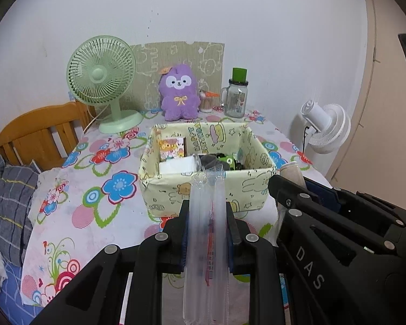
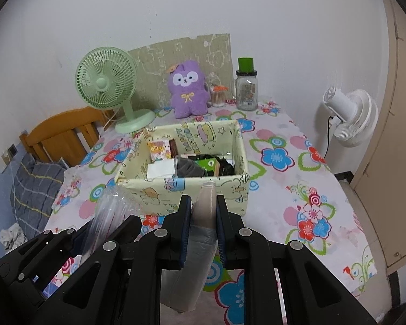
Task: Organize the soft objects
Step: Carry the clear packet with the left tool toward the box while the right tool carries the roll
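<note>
My left gripper (image 1: 207, 211) is shut on a clear plastic packet (image 1: 207, 243) that sticks forward toward the yellow fabric basket (image 1: 203, 192). My right gripper (image 2: 203, 205) is shut on a grey-beige wrapped roll (image 2: 205, 205), held just short of the basket's front wall (image 2: 186, 189). The basket holds a patterned box (image 2: 159, 149), a white packet (image 2: 159, 169), a grey soft item (image 2: 188, 168) and a green-and-black pack (image 2: 211, 165). The right gripper shows at the right of the left wrist view (image 1: 292, 187). The left gripper with its packet shows at the lower left of the right wrist view (image 2: 105, 216).
A flowered cloth covers the table (image 2: 284, 189). At the back stand a green fan (image 1: 102, 81), a purple plush toy (image 1: 179, 92), a cotton-swab cup (image 1: 207, 101) and a glass jar with a green lid (image 1: 236, 94). A white fan (image 2: 349, 116) is right; a wooden bed frame (image 1: 40, 132) left.
</note>
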The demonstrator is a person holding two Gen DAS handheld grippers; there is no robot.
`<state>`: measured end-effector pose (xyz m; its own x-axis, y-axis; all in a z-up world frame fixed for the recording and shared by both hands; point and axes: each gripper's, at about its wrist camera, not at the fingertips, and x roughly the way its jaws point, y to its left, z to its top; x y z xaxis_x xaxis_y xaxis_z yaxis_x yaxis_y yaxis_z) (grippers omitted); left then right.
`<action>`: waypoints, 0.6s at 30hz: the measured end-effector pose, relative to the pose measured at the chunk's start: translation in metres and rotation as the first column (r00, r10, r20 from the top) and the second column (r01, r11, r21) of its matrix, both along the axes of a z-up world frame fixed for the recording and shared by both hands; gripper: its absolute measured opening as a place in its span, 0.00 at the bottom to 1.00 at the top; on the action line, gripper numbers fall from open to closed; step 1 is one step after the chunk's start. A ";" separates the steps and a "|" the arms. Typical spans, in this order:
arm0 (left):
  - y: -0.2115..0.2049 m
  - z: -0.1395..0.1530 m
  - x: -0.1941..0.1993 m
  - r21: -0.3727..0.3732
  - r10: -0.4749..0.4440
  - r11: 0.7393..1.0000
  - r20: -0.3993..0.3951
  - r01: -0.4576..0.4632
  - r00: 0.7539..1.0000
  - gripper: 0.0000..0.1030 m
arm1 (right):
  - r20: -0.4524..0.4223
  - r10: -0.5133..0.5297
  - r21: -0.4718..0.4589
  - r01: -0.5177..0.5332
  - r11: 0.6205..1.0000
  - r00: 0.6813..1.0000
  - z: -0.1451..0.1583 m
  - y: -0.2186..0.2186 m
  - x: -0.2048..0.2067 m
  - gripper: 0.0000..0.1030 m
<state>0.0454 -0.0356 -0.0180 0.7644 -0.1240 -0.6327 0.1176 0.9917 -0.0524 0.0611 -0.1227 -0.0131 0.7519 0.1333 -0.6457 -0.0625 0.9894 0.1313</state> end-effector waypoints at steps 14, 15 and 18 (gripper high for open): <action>0.001 0.020 0.009 0.001 -0.007 1.000 0.023 0.007 1.000 0.19 | 0.022 -0.005 -0.003 0.005 1.000 1.000 0.021 0.001 0.010 0.20; 0.002 0.022 0.010 0.002 -0.006 1.000 0.023 0.006 1.000 0.19 | 0.023 -0.003 -0.003 0.004 1.000 1.000 0.022 0.001 0.010 0.20; 0.003 0.027 0.015 0.004 0.000 1.000 0.030 0.000 1.000 0.19 | 0.029 0.003 -0.002 -0.003 1.000 1.000 0.026 0.002 0.016 0.20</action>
<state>0.0607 -0.0326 0.0086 0.7830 -0.1210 -0.6101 0.1188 0.9919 -0.0444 0.0771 -0.1204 0.0130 0.7697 0.1340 -0.6241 -0.0691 0.9895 0.1272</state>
